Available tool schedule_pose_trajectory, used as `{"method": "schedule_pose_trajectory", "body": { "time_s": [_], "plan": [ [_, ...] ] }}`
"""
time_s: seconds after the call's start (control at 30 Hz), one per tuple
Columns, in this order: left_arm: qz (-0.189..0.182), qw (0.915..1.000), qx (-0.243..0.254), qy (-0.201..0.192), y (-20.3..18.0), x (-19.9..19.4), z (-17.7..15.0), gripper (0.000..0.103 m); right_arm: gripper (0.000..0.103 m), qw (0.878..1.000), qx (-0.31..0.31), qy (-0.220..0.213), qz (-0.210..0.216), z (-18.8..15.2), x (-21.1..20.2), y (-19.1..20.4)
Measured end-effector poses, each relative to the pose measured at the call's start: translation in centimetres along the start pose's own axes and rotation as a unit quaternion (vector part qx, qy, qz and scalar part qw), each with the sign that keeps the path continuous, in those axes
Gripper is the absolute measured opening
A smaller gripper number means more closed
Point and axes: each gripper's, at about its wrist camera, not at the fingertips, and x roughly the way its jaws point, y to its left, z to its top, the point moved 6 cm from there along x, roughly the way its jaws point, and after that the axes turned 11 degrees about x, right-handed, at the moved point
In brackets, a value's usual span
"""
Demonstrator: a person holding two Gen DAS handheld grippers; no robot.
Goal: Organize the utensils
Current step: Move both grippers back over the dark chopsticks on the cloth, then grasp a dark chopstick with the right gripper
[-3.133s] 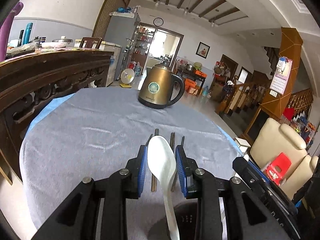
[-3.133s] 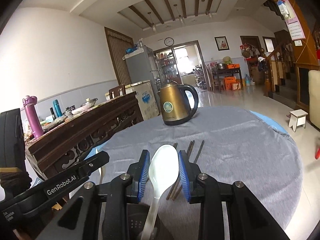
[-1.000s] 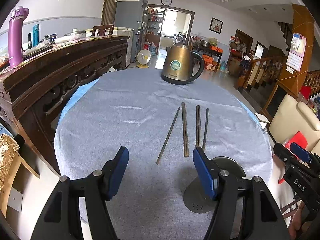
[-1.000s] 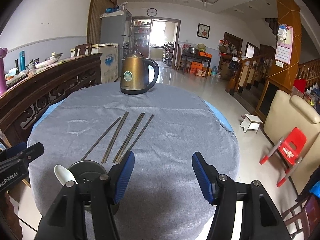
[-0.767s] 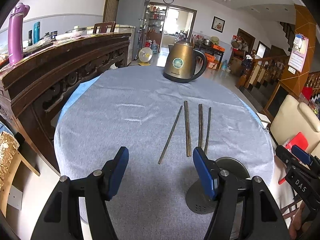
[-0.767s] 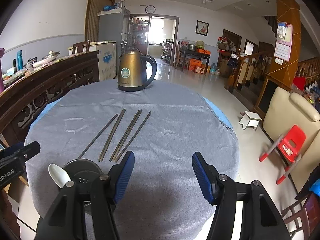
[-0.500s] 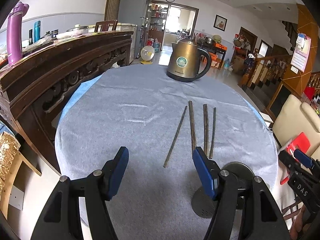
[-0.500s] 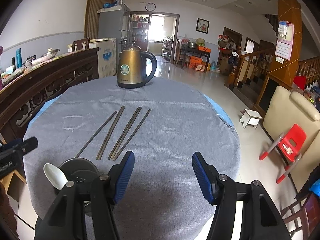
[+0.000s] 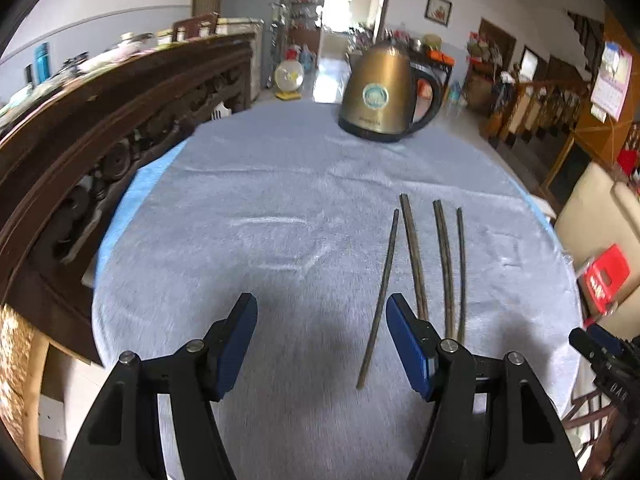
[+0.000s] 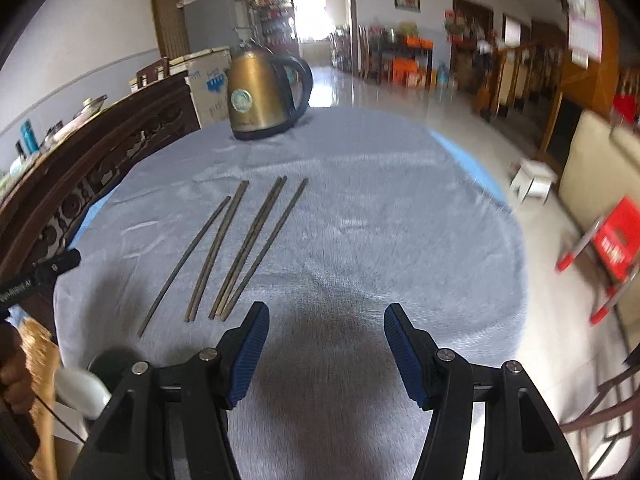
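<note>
Several dark chopsticks (image 9: 416, 256) lie side by side on the grey tablecloth (image 9: 248, 216); they also show in the right wrist view (image 10: 240, 248). My left gripper (image 9: 322, 340) is open and empty, low over the cloth, with the leftmost chopstick (image 9: 380, 296) just inside its right finger. My right gripper (image 10: 324, 348) is open and empty, to the right of the chopsticks' near ends. A white spoon (image 10: 82, 392) stands in a dark round utensil holder (image 10: 108, 362) at the lower left of the right wrist view, partly hidden.
A gold electric kettle (image 9: 384, 92) stands at the far side of the round table. A carved dark wooden cabinet (image 9: 80, 140) runs along the left. A cream armchair (image 9: 600, 216) and a red stool (image 10: 616, 240) stand off the table's right edge.
Both grippers have moved forward and lower over the table toward the chopsticks. The holder has dropped out of the left wrist view. Since 3.1 s ago both grippers opened and let go of white spoons.
</note>
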Motion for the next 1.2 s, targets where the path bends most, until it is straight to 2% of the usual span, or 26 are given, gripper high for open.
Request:
{"method": "schedule_pose_trajectory", "body": {
  "time_s": [0.17,0.5,0.77,0.93,0.97,1.0,1.07,1.1,1.2],
  "plan": [
    [-0.015,0.999,0.027,0.032,-1.0,4.1,1.9,0.068,0.061,0.998,0.029,0.046,0.026,2.1,4.2,-0.8],
    [-0.063,0.9895,0.089,0.095,-3.3,11.9,4.8,0.068,0.04,0.989,0.049,0.134,0.043,8.5,14.7,1.0],
    [-0.101,0.9827,0.118,0.1,-4.8,13.9,6.1,0.068,0.038,0.986,0.06,0.156,0.021,12.4,21.1,4.0],
    [-0.109,0.9786,0.139,0.106,-5.6,14.6,6.5,0.068,0.024,0.983,0.067,0.171,-0.016,12.9,23.8,4.7],
    [-0.111,0.9778,0.141,0.109,-5.7,14.9,6.5,0.065,0.024,0.983,0.066,0.169,-0.018,13.0,23.9,5.0],
    [-0.115,0.9767,0.142,0.113,-5.9,15.2,6.5,0.062,0.019,0.984,0.061,0.169,-0.021,13.0,24.0,5.3],
    [-0.122,0.9744,0.14,0.127,-6.0,16.0,6.4,0.048,0.013,0.985,0.046,0.167,-0.025,12.7,24.0,5.6],
    [-0.124,0.9731,0.139,0.136,-6.1,16.4,6.3,0.046,0.01,0.986,0.033,0.162,-0.031,12.6,23.9,5.8],
    [-0.118,0.9725,0.148,0.135,-5.9,16.6,6.1,0.037,0.009,0.987,0.014,0.158,-0.026,12.2,23.4,5.4]
  ]
}}
